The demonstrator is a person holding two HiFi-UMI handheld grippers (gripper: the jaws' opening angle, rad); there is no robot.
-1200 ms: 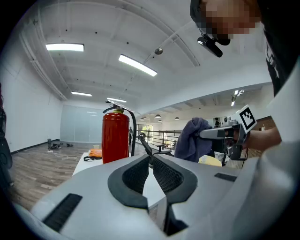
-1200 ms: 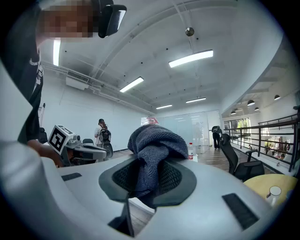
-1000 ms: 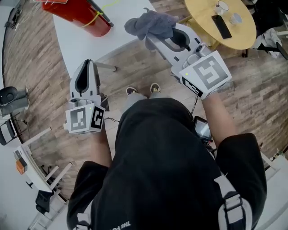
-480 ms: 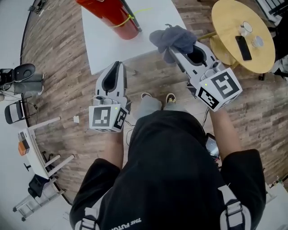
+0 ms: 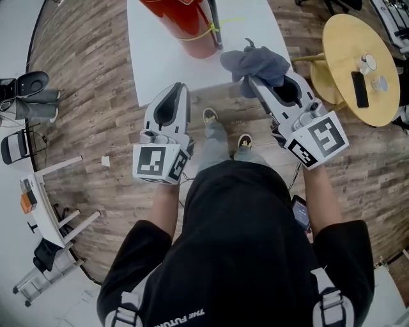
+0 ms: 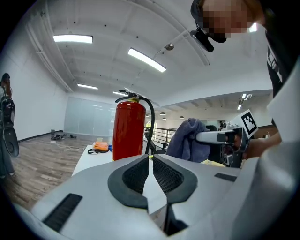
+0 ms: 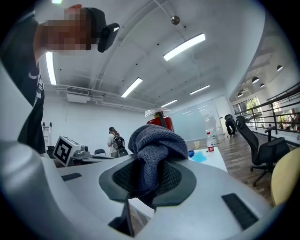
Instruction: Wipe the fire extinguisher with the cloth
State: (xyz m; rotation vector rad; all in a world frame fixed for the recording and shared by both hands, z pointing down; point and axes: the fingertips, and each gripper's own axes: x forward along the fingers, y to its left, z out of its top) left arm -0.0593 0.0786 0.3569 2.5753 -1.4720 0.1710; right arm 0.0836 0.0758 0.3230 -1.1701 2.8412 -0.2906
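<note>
A red fire extinguisher (image 5: 182, 19) with a black hose stands on the white table (image 5: 153, 57); in the left gripper view the extinguisher (image 6: 129, 131) rises straight ahead. My right gripper (image 5: 259, 78) is shut on a grey cloth (image 5: 255, 64), held over the table's near right corner. The cloth (image 7: 157, 150) bulges from between the jaws in the right gripper view, with the extinguisher (image 7: 160, 123) partly hidden behind it. My left gripper (image 5: 176, 89) is shut and empty, at the table's near edge, below the extinguisher. The left gripper view shows the cloth (image 6: 187, 140) to its right.
A round yellow side table (image 5: 358, 64) with a phone and small items stands right. A folding chair (image 5: 22, 150) and a stand (image 5: 48, 223) sit on the wood floor at left. An orange item (image 6: 100, 146) and a water bottle (image 7: 210, 142) lie on the table. People stand far off (image 7: 115, 140).
The person has stepped toward the table: both grippers have come closer to its near edge and the extinguisher. The right gripper still holds the cloth.
</note>
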